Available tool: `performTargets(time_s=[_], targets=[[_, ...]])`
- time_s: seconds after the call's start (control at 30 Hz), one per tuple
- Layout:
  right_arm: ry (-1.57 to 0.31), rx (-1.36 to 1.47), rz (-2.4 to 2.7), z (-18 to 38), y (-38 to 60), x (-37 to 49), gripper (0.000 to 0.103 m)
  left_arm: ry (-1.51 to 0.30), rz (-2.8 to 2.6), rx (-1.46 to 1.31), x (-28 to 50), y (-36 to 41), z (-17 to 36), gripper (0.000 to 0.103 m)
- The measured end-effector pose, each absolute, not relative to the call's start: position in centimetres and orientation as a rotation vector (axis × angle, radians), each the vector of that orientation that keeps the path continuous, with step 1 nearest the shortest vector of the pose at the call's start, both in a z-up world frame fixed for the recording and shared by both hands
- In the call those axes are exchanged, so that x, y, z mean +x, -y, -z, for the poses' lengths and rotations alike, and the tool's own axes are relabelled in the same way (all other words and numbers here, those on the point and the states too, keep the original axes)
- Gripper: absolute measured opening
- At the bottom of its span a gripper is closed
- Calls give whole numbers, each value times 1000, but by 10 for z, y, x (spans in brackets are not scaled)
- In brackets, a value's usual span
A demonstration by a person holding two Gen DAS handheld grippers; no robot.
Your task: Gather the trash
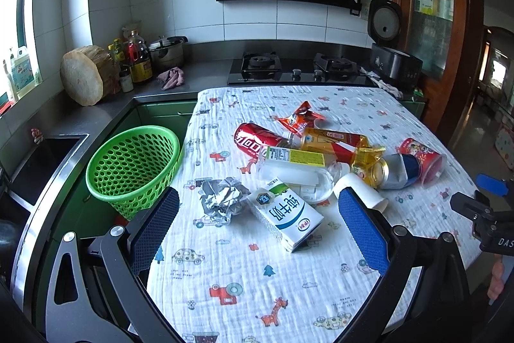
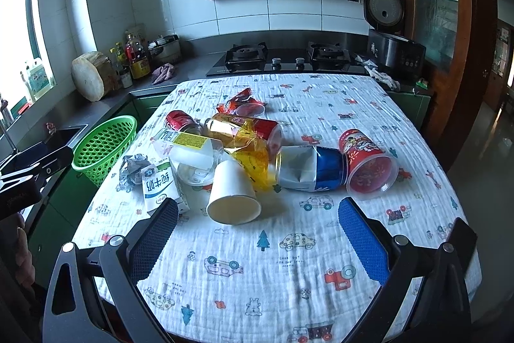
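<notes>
Trash pile [image 2: 244, 147] heaped mid-surface [image 2: 289, 278]; green basket [image 1: 133, 166] off left edge, seemingly empty. Left tongs [image 1: 258, 224] and right tongs [image 2: 257, 224] both spread apart, holding nothing.

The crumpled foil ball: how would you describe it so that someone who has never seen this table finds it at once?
Start at the green mesh basket off the left edge of the cartoon-print tablecloth. On the cloth just right of it, at the near-left end of the trash pile, lies the crumpled foil ball, beside the white-and-green milk carton. It is the only silver, wrinkled, unprinted piece there.
</notes>
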State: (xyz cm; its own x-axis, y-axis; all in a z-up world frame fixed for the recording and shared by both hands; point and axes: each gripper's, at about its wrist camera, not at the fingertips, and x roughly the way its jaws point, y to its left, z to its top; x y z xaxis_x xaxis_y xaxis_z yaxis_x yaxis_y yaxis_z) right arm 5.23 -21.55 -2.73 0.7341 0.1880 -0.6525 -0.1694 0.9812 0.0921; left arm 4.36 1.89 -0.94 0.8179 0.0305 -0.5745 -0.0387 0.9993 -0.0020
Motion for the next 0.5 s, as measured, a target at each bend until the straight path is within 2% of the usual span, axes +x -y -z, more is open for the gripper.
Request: performTargets(time_s=[0.5], targets=[[-795,38,-225,27,277,110,95,-652,-44,-22,67,-35,16,96]])
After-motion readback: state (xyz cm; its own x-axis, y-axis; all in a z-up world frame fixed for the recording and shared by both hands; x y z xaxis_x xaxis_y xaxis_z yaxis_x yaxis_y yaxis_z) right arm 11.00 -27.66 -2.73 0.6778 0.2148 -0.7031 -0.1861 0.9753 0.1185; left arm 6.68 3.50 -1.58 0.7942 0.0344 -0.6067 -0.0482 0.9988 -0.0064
